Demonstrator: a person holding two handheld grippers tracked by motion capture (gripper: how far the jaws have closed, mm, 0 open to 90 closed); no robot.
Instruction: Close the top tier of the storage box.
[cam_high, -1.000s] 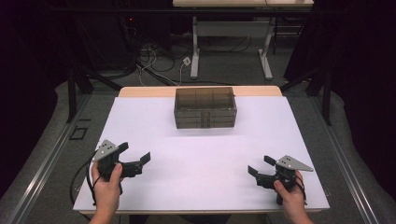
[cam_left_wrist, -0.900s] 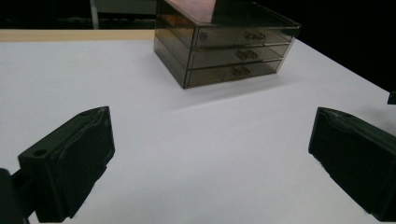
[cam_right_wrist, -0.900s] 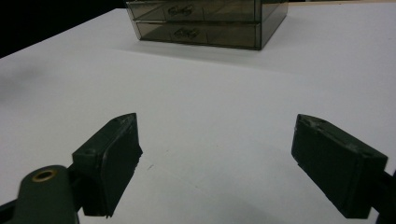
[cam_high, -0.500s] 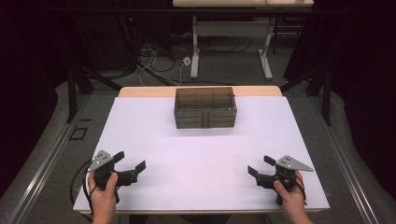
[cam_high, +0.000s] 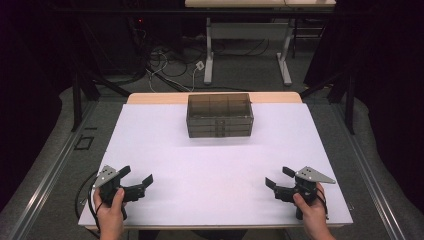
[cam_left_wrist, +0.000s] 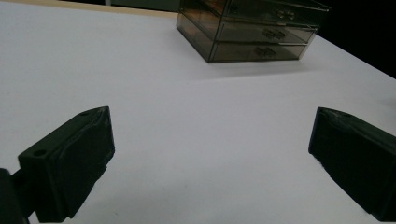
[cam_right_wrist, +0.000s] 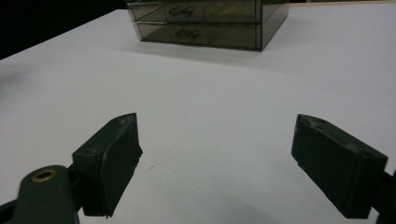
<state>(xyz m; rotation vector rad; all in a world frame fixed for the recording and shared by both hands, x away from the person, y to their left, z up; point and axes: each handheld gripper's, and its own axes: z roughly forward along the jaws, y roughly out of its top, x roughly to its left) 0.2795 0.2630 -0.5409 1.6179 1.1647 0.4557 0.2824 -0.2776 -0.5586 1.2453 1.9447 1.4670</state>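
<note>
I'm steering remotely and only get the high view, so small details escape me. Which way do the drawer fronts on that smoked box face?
Observer: The drawer box shows its handled fronts toward the person's side, seen in the right gripper view.
Operator: Are the drawers shut?
Observer: Those in sight sit flush; none is pulled out.
Operator: Anything between the left gripper's jaws?
Observer: No, the left gripper is wide open over bare white table.
Operator: And the right?
Observer: The right gripper is open too, holding nothing.

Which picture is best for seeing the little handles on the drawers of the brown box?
The right gripper view: the box faces it and two handles look sharp. The left gripper view shows them smaller, from an angle. The high view shows the top and drawer fronts, but the handles are too small to tell.
</note>
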